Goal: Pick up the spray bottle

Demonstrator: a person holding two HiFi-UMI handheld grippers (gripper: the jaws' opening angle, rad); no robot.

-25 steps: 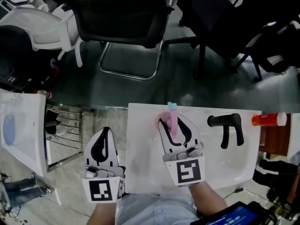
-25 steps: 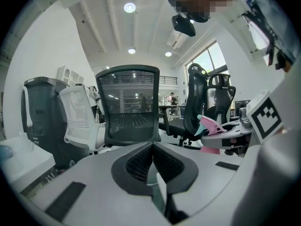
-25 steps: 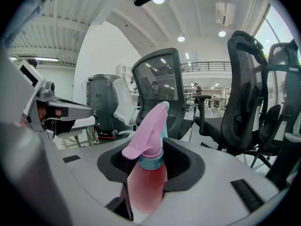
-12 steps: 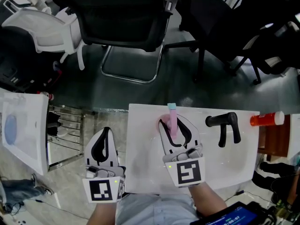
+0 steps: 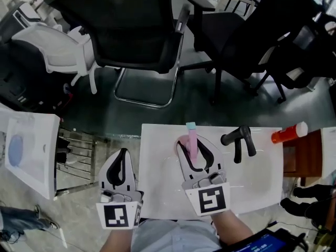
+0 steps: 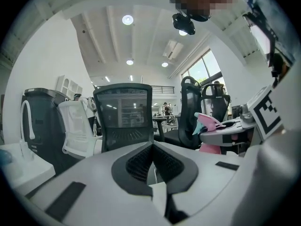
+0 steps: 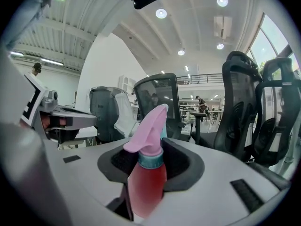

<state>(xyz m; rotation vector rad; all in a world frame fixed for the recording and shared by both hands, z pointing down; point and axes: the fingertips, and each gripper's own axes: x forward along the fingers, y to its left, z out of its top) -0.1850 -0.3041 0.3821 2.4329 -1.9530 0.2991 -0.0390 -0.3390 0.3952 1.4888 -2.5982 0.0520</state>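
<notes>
The spray bottle (image 7: pixel 146 173) stands upright in my right gripper (image 5: pixel 192 145). Its jaws are partly open and clamp the red body, with the pink head poking out above. It hangs over the white table (image 5: pixel 157 193), with a black tap (image 5: pixel 239 140) to its right and an orange bottle (image 5: pixel 287 133) just past the table's right edge. Black chairs (image 5: pixel 136 30) stand beyond. My left gripper (image 5: pixel 122 154) is closed on nothing, beside the table's left edge.
</notes>
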